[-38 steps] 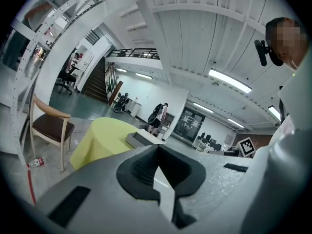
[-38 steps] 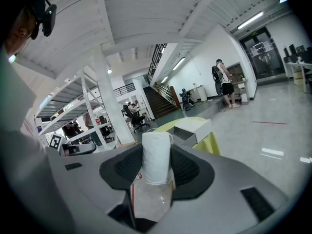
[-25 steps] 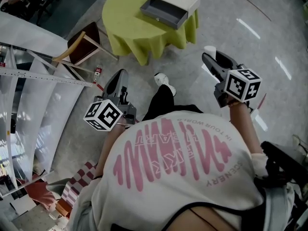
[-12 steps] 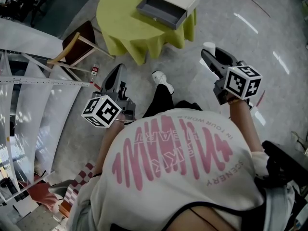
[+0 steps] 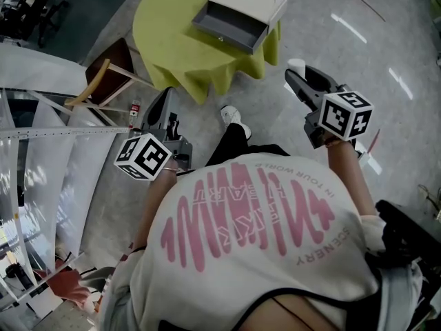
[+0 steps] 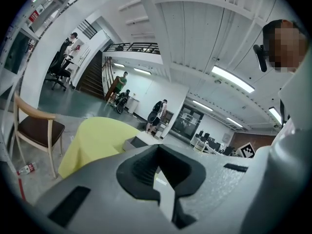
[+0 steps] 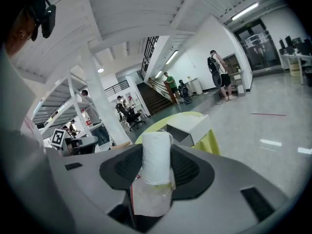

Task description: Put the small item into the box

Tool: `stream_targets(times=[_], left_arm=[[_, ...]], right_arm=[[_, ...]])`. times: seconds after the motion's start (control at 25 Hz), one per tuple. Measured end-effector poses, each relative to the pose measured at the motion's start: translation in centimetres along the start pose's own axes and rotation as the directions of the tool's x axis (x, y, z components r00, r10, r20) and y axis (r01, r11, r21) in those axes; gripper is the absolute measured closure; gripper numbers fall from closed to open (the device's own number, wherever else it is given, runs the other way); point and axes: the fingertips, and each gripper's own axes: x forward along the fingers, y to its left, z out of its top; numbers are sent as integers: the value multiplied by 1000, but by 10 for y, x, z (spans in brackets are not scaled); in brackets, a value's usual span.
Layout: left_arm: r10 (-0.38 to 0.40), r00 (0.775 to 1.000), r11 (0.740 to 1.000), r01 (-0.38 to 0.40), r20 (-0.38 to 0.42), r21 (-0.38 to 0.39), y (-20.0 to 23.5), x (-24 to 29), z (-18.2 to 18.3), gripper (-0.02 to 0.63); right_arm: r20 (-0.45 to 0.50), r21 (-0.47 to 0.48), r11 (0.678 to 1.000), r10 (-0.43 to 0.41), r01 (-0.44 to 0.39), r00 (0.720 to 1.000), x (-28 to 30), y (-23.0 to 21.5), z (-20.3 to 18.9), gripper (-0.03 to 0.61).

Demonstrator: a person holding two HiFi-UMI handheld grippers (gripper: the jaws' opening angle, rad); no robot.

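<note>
A box point(image 5: 238, 16) with a white case and an open grey drawer sits on a round table with a yellow-green cloth point(image 5: 172, 43). It is ahead of me on the floor level, well apart from both grippers. My right gripper point(image 5: 299, 76) is shut on the small item point(image 5: 298, 65), a white roll in a clear wrapper point(image 7: 156, 152), which stands upright between the pads of the right gripper point(image 7: 156, 173). The box point(image 7: 190, 128) shows beyond it. My left gripper point(image 5: 167, 102) is shut with nothing in it. Past the left gripper point(image 6: 157, 177), the table point(image 6: 97, 140) and box point(image 6: 142, 140) are visible.
A wooden chair point(image 5: 110, 67) stands left of the table, with a small bottle point(image 5: 135, 107) on the floor near it. White metal shelving point(image 5: 55, 129) runs along the left. My shoe point(image 5: 234, 118) is between the grippers. People stand far off point(image 6: 157, 113).
The view has drifted a little, with the table and box slightly lower and more to the left. The left gripper has shifted slightly left. The right gripper keeps its hold on the item.
</note>
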Motion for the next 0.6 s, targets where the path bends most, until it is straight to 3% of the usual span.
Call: stream_targets(times=[0.28,0.6], left_arm=[[-4,1000,1000,4,-10,-18,23,35,18,606],[15,999,999,-17,-39,-45,68,75,1,606]], right_arm=[[-23,5,1000,-7,8,1000,35,-11,19,400],[-69,25,1000,-4,6,998,92,-39,4,400]])
